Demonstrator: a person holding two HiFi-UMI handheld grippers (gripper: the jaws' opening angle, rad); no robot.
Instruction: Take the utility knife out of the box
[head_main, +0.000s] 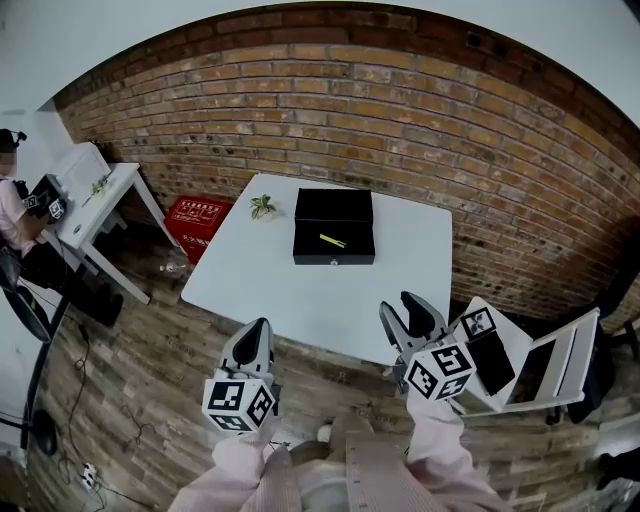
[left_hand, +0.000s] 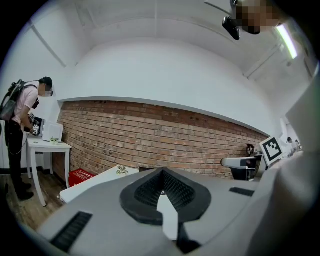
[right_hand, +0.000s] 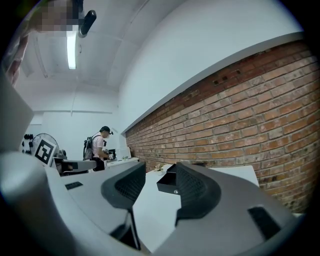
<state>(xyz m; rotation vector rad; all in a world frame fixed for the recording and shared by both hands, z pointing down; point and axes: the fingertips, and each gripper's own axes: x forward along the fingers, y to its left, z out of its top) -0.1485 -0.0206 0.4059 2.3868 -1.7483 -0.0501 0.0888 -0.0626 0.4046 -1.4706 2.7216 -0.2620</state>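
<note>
Inside one box (head_main: 334, 257) lies one utility knife (head_main: 332, 240).

White desk (head_main: 300, 290), square-cornered, standing on a wood-plank floor (head_main: 150, 350) close to a brick wall (head_main: 420, 110). Directly on it, toward the far side: a black box (head_main: 333, 255) with its lid open, front wall and small lock facing the near edge. Just left of the box's far corner, not touching it, a small green plant (head_main: 263, 207) near the desk's far left corner.
</note>
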